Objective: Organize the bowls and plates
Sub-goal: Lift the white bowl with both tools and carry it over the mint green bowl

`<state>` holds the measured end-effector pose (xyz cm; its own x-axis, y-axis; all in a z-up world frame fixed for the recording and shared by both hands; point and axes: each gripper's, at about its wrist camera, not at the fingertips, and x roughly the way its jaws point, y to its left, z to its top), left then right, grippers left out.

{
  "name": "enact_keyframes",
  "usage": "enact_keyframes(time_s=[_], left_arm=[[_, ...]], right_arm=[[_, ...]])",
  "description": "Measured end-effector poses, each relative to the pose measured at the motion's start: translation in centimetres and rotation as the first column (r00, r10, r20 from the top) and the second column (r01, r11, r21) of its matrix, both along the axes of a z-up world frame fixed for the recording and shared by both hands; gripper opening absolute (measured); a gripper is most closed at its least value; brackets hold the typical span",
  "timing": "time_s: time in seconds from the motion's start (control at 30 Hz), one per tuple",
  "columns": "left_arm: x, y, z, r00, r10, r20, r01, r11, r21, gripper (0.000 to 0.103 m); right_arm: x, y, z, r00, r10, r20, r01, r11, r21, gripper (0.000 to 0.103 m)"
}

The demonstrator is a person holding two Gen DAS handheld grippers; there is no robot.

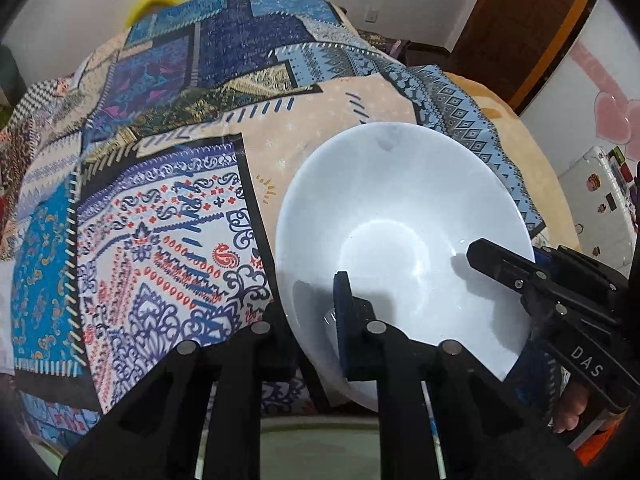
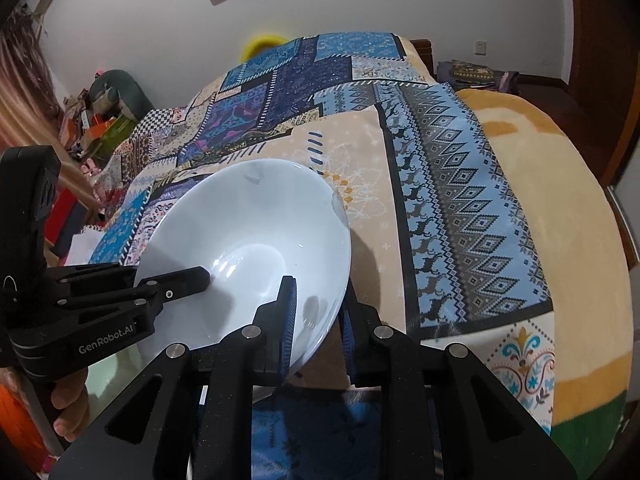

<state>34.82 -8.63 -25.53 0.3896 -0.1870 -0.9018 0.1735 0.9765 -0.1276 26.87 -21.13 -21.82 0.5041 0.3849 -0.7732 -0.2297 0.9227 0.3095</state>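
A white bowl (image 1: 404,240) is held tilted above a patterned blanket on a bed; it also shows in the right wrist view (image 2: 248,236). My left gripper (image 1: 312,312) is shut on the bowl's near rim, one finger (image 1: 344,308) inside the bowl, the other under it. My right gripper (image 2: 320,320) is shut on the opposite rim, one finger (image 2: 286,312) inside, the other outside. Each gripper shows in the other's view: the right (image 1: 504,264), the left (image 2: 192,276).
A patchwork blue, beige and white blanket (image 2: 440,184) covers the bed. A yellow object (image 2: 262,44) lies at its far end. Cluttered boxes (image 2: 104,128) stand at the left, a wooden door (image 1: 528,28) and a white fridge (image 1: 600,196) at the right.
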Motion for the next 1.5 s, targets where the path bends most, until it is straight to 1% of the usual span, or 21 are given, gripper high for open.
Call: enact_keyframes(time_s=[0.1, 0.2, 0.33, 0.53, 0.83, 1.03, 1.33, 1.5], left_arm=[[-1.0, 0.0, 1.1, 1.0, -0.004, 0.027, 0.003, 1.0, 0.007, 0.014], [-2.1, 0.3, 2.4, 0.999, -0.001, 0.048, 0.001, 1.0, -0.002, 0.014], [-3.8, 0.8, 4.4, 0.996, 0.005, 0.085, -0.004, 1.0, -0.006, 0.014], [-6.2, 1.8, 6.7, 0.993, 0.017, 0.12, -0.015, 1.0, -0.016, 0.014], [-10.5, 3.9, 9.9, 0.983, 0.049, 0.175, -0.045, 0.999, -0.023, 0.014], [-13.5, 5.6, 11.1, 0.976, 0.072, 0.205, -0.071, 0.997, -0.013, 0.014], [-17.0, 9.6, 11.9, 0.968, 0.13, 0.216, -0.126, 0.991, -0.033, 0.014], [-18.8, 12.0, 11.8, 0.961, 0.174, 0.216, -0.167, 0.985, -0.047, 0.014]], right_arm=[[-0.7, 0.1, 0.9, 1.0, -0.002, 0.013, 0.002, 1.0, 0.009, 0.019], [-1.5, 0.2, 2.1, 0.999, -0.003, 0.033, 0.002, 1.0, 0.017, 0.019], [-2.7, 0.7, 3.6, 0.998, 0.003, 0.065, -0.004, 1.0, 0.015, 0.019], [-4.5, 1.7, 5.6, 0.994, 0.016, 0.107, -0.018, 1.0, 0.012, 0.019], [-6.7, 3.8, 7.8, 0.987, 0.043, 0.155, -0.046, 0.999, 0.019, 0.019], [-8.2, 5.4, 8.5, 0.983, 0.066, 0.17, -0.072, 0.997, 0.029, 0.019], [-10.4, 8.7, 8.8, 0.976, 0.117, 0.183, -0.127, 0.991, 0.045, 0.019], [-11.5, 10.9, 8.5, 0.972, 0.146, 0.186, -0.157, 0.987, 0.045, 0.019]])
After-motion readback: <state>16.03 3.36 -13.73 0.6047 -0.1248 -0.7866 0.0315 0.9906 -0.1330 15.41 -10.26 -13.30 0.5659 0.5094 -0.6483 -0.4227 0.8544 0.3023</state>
